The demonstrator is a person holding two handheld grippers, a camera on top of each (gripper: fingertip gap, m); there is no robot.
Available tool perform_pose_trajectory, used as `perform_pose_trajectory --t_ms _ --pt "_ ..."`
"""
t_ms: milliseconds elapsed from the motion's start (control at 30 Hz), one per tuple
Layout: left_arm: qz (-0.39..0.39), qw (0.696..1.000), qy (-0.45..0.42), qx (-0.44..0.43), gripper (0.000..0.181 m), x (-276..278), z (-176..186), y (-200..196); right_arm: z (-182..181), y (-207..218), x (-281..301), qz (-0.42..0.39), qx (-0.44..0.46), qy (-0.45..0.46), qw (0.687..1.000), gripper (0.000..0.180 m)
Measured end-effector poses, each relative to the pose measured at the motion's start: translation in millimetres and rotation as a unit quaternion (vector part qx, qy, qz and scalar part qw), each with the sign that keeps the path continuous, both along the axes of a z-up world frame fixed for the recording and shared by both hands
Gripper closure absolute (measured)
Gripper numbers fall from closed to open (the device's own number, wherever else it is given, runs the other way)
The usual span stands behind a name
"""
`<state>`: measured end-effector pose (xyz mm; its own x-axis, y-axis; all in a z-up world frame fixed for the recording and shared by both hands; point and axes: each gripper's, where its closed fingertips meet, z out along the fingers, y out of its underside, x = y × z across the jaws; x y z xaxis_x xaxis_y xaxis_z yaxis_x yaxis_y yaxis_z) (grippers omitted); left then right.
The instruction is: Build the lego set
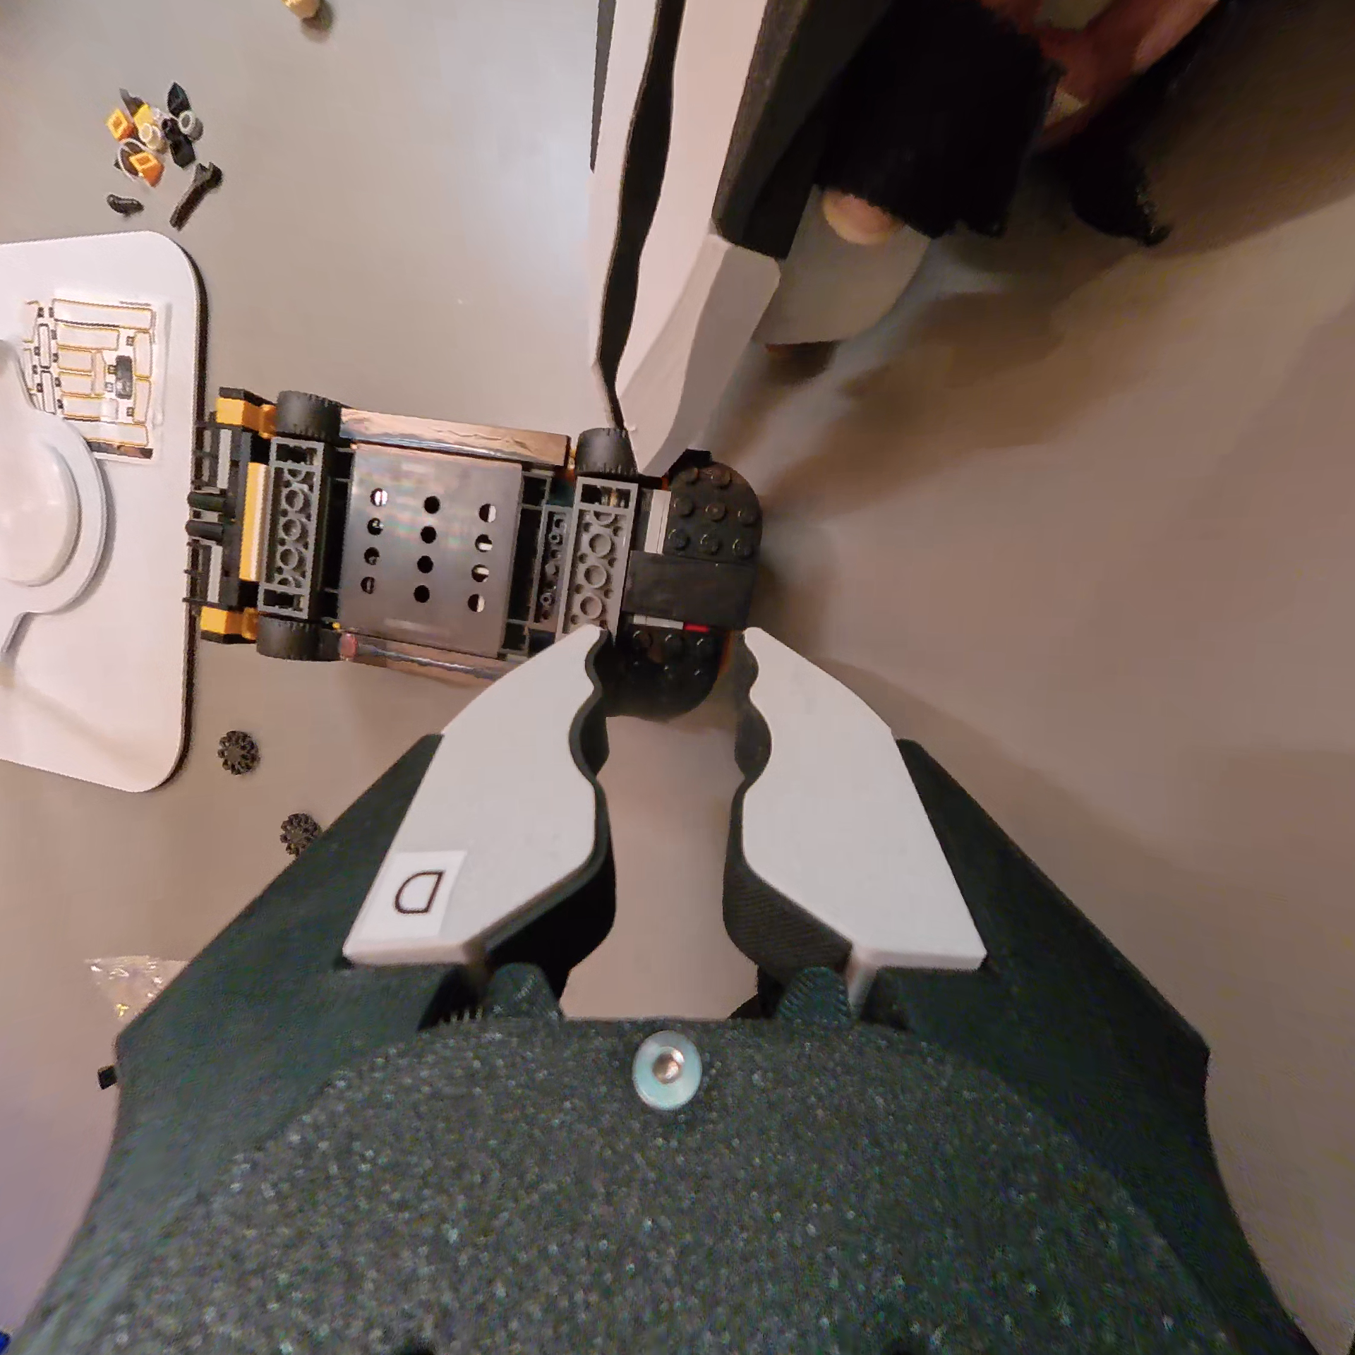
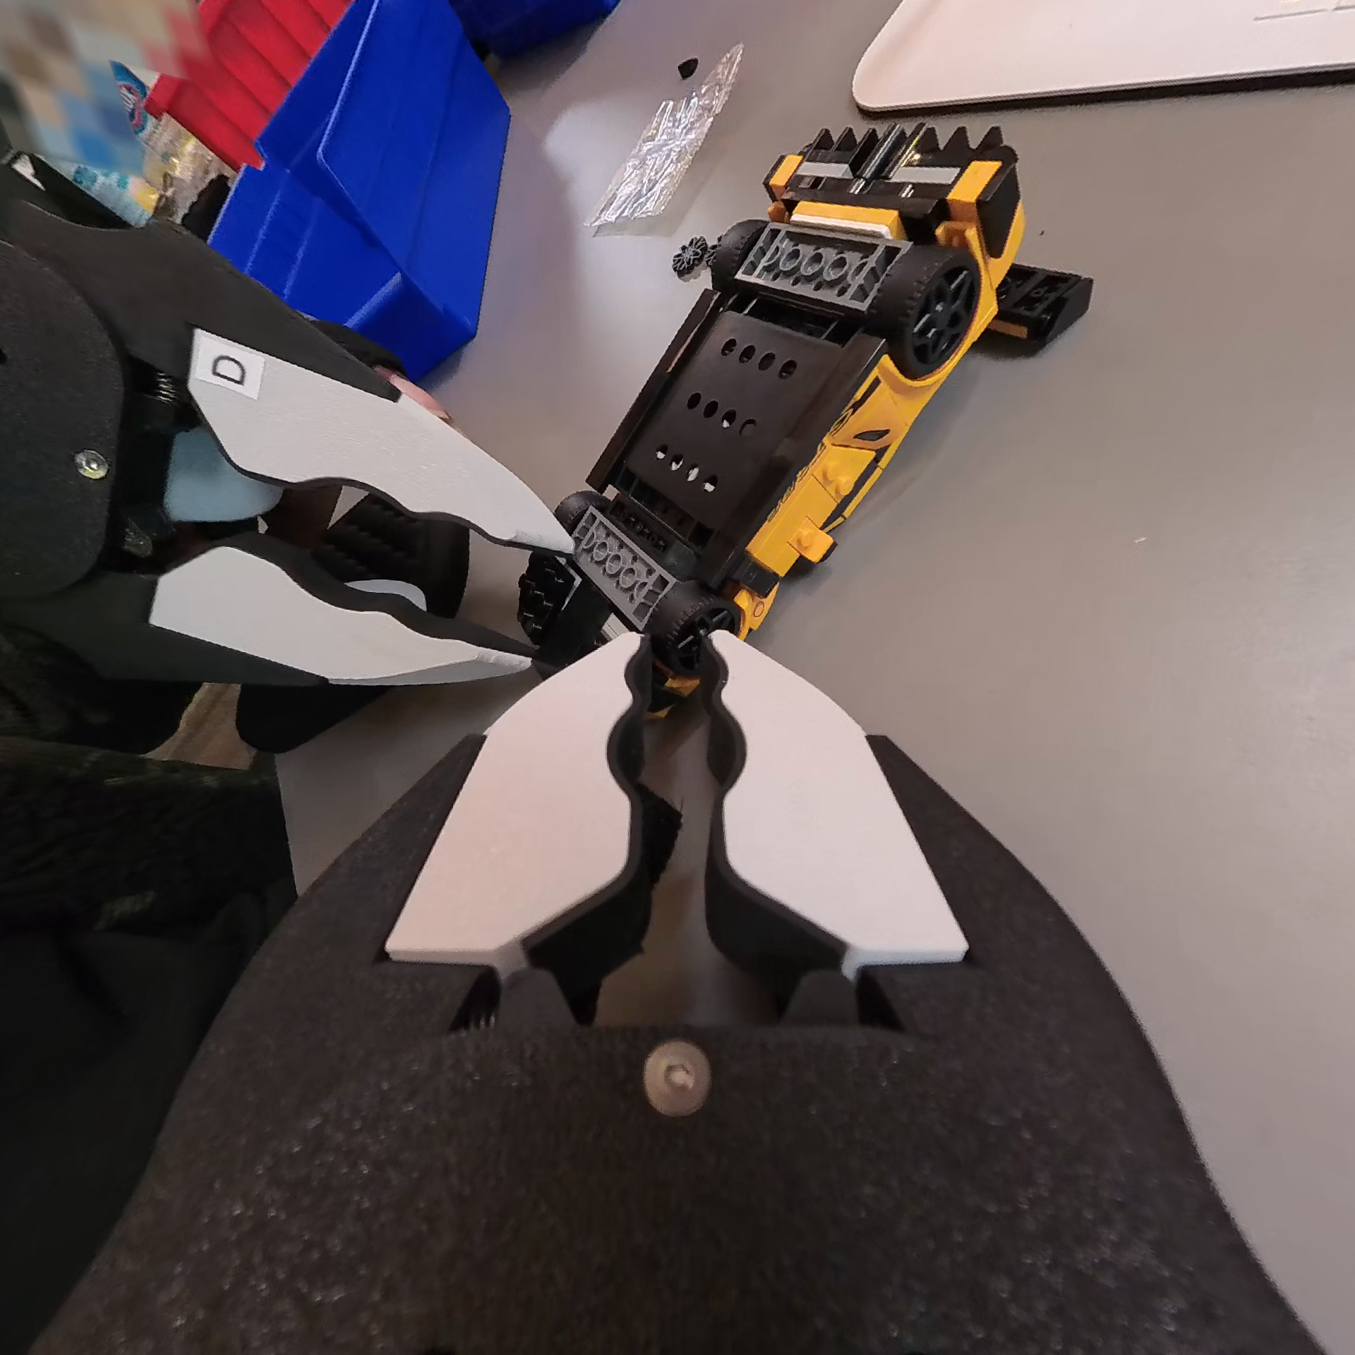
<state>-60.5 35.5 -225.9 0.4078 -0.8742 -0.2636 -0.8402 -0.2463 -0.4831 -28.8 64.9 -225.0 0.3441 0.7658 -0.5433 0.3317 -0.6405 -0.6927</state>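
A yellow and black lego car (image 1: 432, 542) lies tilted on the grey table with its black underside and grey axle bricks facing me. It also shows in the right wrist view (image 2: 733, 410). My left gripper (image 1: 669, 641) is shut on the car's black front nose. In the right wrist view the left gripper (image 2: 546, 603) reaches in from the left, its tips on the front end. My right gripper (image 2: 676, 645) is shut on the car's front wheel (image 2: 693, 623). Its white fingers (image 1: 689, 330) come in from above in the left wrist view.
A white board (image 1: 132, 513) holding a sticker sheet (image 1: 95, 366) lies behind the car's rear. Small loose pieces (image 1: 154, 139) and two black gears (image 1: 238, 751) lie near it. Blue bins (image 2: 381, 183), a red bin (image 2: 242, 73), a clear plastic bag (image 2: 660, 147) and a black part (image 2: 1041, 293) surround the car. One gripper's finger ends stand about 5 centimetres off the other's.
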Motion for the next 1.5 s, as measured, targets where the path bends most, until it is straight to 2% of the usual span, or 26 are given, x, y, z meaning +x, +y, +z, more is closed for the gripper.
perform_pose_trajectory --t_ms 900,1167,1300,1500 --pt "-0.014 0.999 -0.032 0.022 0.145 0.8 14.8 0.1 0.9 -1.1 -1.4 0.002 -0.010 0.006 1.000 0.168" --pt "-0.015 0.998 -0.052 0.037 0.154 -11.9 9.3 -10.4 0.8 -1.1 -2.0 0.003 -0.011 0.006 1.000 0.168" --pt "-0.039 0.996 -0.049 0.061 0.167 -10.0 3.3 -7.2 0.6 -1.4 -2.4 0.005 -0.009 0.005 1.000 0.169" --pt "-0.073 0.996 -0.031 0.052 0.168 -7.8 -1.7 -6.6 -0.3 -1.5 -2.3 0.005 -0.009 0.003 1.000 0.169"
